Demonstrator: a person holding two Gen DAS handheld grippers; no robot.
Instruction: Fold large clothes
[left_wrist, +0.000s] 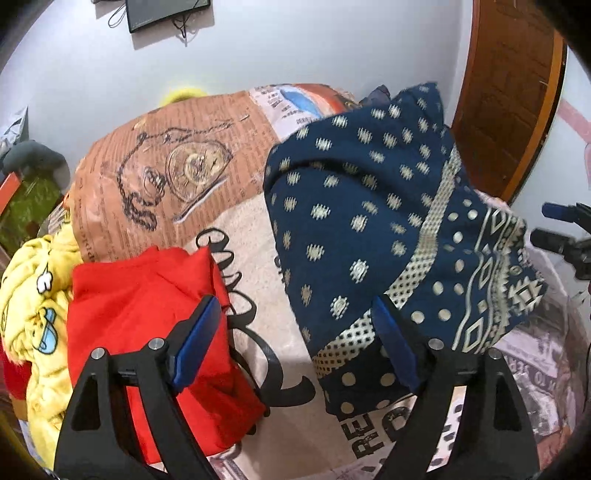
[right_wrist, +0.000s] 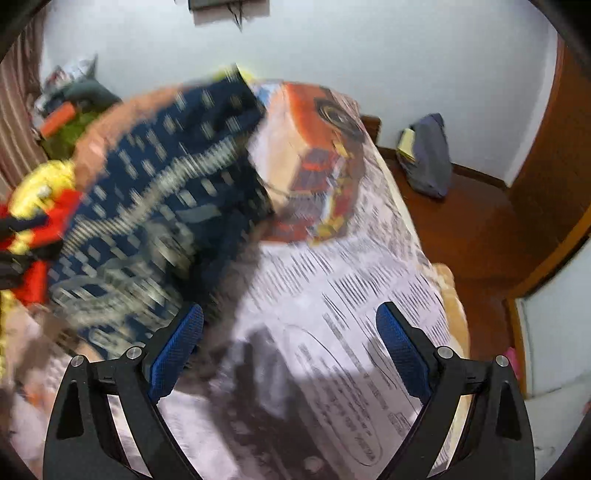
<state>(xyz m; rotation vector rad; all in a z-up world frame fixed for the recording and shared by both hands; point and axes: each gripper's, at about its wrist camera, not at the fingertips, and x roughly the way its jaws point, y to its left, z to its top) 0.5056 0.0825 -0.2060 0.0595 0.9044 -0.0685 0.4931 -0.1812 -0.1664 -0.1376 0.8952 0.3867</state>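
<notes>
A large navy garment (left_wrist: 369, 206) with cream dots and a patterned border lies bunched on the printed bedspread (left_wrist: 280, 295). My left gripper (left_wrist: 295, 317) is open; its right finger touches the garment's lower edge, with nothing between the fingers. A folded red cloth (left_wrist: 147, 314) lies under its left finger. In the right wrist view the navy garment (right_wrist: 159, 206) is motion-blurred at the left. My right gripper (right_wrist: 290, 325) is open and empty over the bedspread (right_wrist: 351, 295), and it also shows in the left wrist view (left_wrist: 554, 225) at the far right.
A yellow cartoon-print garment (left_wrist: 33, 314) is heaped at the bed's left edge. A wooden door (left_wrist: 513, 92) stands at the right. A grey bag (right_wrist: 428, 158) sits on the wooden floor (right_wrist: 476, 236) beside the bed. White wall behind.
</notes>
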